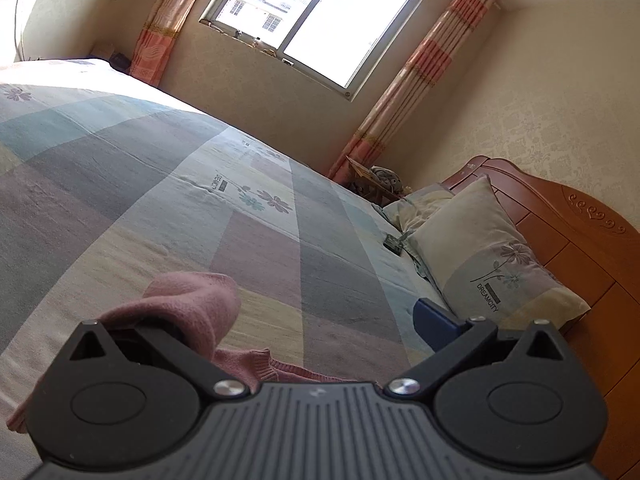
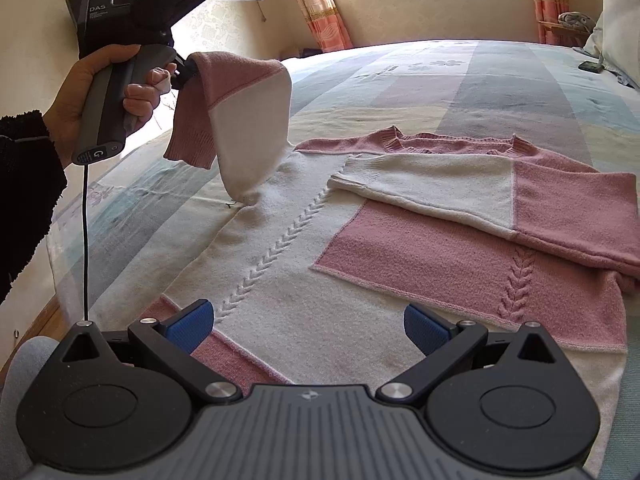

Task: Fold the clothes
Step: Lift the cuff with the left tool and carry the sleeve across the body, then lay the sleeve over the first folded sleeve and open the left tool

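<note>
A pink and white knit sweater (image 2: 360, 264) lies flat on the bed, one sleeve (image 2: 440, 188) folded across its chest. The other sleeve (image 2: 244, 120) is lifted off the bed and hangs over one finger of my left gripper (image 2: 220, 32), which a hand (image 2: 80, 92) holds up at the far left. In the left wrist view the left gripper (image 1: 288, 320) is open: the pink sleeve end (image 1: 192, 304) covers its left finger, and the blue right pad (image 1: 436, 320) is bare. My right gripper (image 2: 308, 326) is open low over the sweater's hem, gripping nothing.
The patchwork bedsheet (image 2: 500, 80) spreads around the sweater. Pillows (image 1: 492, 256) lean on a wooden headboard (image 1: 580, 240) at the right. A small dark object (image 2: 590, 66) lies near them. A window (image 1: 320, 20) with curtains is beyond the bed. A cable (image 2: 85, 240) hangs from the left gripper's handle.
</note>
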A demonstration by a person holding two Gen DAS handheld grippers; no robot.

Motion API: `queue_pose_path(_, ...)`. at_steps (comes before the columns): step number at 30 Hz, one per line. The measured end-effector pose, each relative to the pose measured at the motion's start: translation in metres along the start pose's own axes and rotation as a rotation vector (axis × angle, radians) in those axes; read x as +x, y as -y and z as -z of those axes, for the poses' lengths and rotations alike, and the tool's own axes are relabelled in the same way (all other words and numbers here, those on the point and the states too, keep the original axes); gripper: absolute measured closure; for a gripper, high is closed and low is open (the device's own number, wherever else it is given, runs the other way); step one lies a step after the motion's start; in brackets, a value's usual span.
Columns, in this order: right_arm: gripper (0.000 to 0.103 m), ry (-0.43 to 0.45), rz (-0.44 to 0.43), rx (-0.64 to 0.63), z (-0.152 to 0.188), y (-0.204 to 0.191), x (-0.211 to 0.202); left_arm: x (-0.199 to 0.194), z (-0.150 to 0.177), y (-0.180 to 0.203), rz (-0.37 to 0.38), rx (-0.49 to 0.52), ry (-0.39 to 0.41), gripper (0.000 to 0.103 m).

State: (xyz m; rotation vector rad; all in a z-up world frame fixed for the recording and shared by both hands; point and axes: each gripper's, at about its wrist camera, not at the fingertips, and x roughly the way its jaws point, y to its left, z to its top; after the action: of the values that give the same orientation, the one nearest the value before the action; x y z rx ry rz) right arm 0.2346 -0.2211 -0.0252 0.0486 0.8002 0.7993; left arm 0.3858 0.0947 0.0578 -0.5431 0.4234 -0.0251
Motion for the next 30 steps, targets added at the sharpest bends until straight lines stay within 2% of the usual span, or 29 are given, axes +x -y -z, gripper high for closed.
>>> queue_pose_path(16, 0.0, 0.02, 0.014, 0.027, 0.007, 0.014, -0.018, 0.054, 0.035, 0.04, 0.006, 0.026, -0.12, 0.001)
queue_pose_path(24, 0.0, -0.004, 0.026, -0.01, 0.01, 0.008, -0.016, 0.083, 0.062, 0.036, 0.01, -0.01, -0.181, 0.001)
queue_pose_path(30, 0.0, -0.014, 0.034, -0.035, 0.011, 0.003, -0.013, 0.103, 0.088, 0.035, 0.021, 0.015, -0.272, 0.001)
